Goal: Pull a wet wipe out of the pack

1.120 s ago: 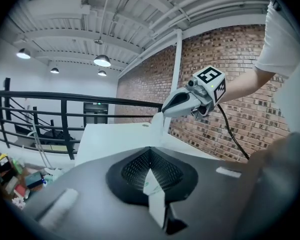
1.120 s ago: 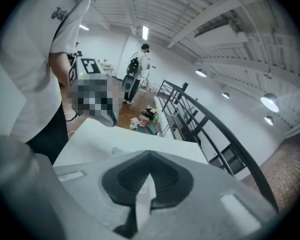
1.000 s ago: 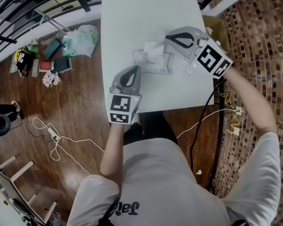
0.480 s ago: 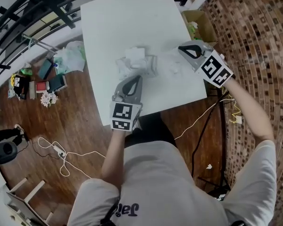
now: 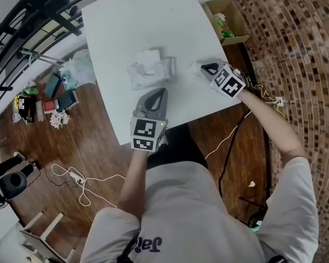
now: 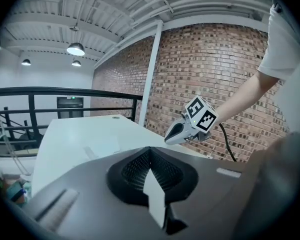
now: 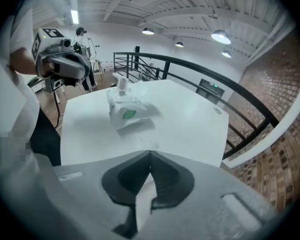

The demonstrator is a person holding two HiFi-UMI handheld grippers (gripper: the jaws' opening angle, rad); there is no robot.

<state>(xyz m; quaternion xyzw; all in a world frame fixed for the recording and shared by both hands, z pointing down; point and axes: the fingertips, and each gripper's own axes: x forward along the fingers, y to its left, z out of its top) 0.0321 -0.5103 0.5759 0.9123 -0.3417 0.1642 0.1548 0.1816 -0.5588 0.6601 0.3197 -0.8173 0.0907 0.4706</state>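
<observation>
Right of the pack, my right gripper is pinched shut on what looks like the freed wet wipe. My left gripper, nearer me, is closed and empty. Next, I judge: lay it down, release.

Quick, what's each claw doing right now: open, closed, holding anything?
Left claw: closed, empty.
Right claw: closed, apparently pinching a wipe.
</observation>
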